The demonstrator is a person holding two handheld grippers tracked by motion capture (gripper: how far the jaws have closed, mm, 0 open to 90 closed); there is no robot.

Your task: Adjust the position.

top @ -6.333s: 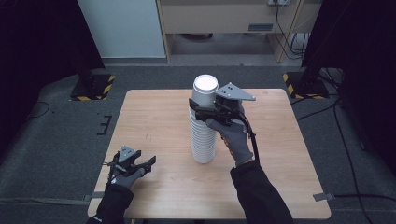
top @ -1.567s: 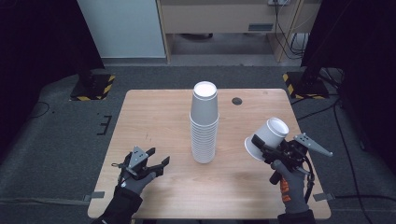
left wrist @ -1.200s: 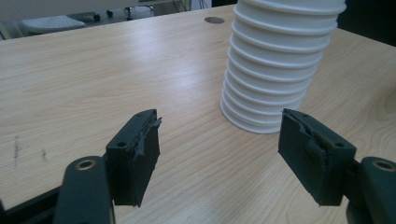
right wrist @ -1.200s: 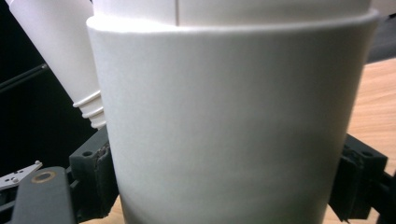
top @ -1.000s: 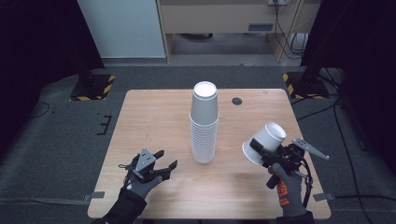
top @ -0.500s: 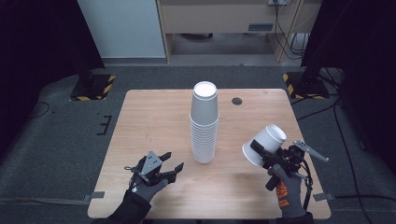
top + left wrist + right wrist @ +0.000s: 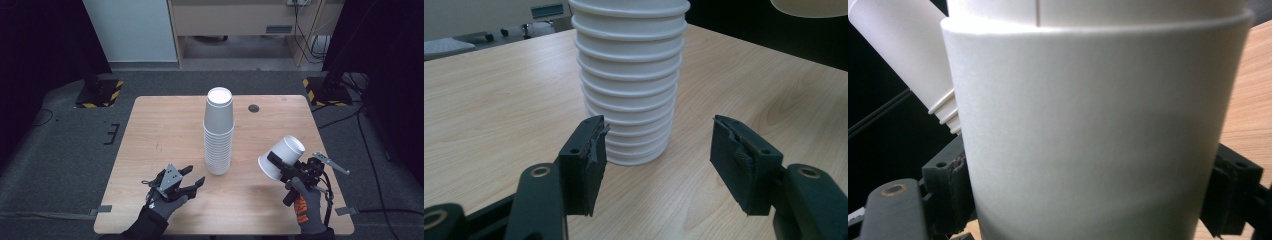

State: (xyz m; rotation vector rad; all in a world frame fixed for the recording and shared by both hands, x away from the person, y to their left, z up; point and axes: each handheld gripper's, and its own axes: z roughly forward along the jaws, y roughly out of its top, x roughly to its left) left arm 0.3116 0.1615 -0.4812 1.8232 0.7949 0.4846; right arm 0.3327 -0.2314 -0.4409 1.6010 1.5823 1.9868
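Observation:
A tall stack of white paper cups (image 7: 218,132) stands upside down in the middle of the wooden table (image 7: 160,125). My left gripper (image 7: 195,176) rests low at the front left and points at the stack's base (image 7: 631,85). In the left gripper view its jaws (image 7: 659,132) stand apart with nothing between them, and they have just been closing a little. My right gripper (image 7: 279,164) at the front right is shut on a single white cup (image 7: 282,156), held tilted above the table. That cup (image 7: 1088,125) sits between both pads, with the stack (image 7: 903,55) behind it.
A small dark round spot (image 7: 254,108) marks the table behind the stack to the right. Black-and-yellow striped floor bases (image 7: 102,95) (image 7: 320,89) flank the table's far corners. A cable (image 7: 327,202) trails from the right gripper.
My left gripper has slid to the right across the table front, closer to the stack's base. The right gripper and its cup have stayed put.

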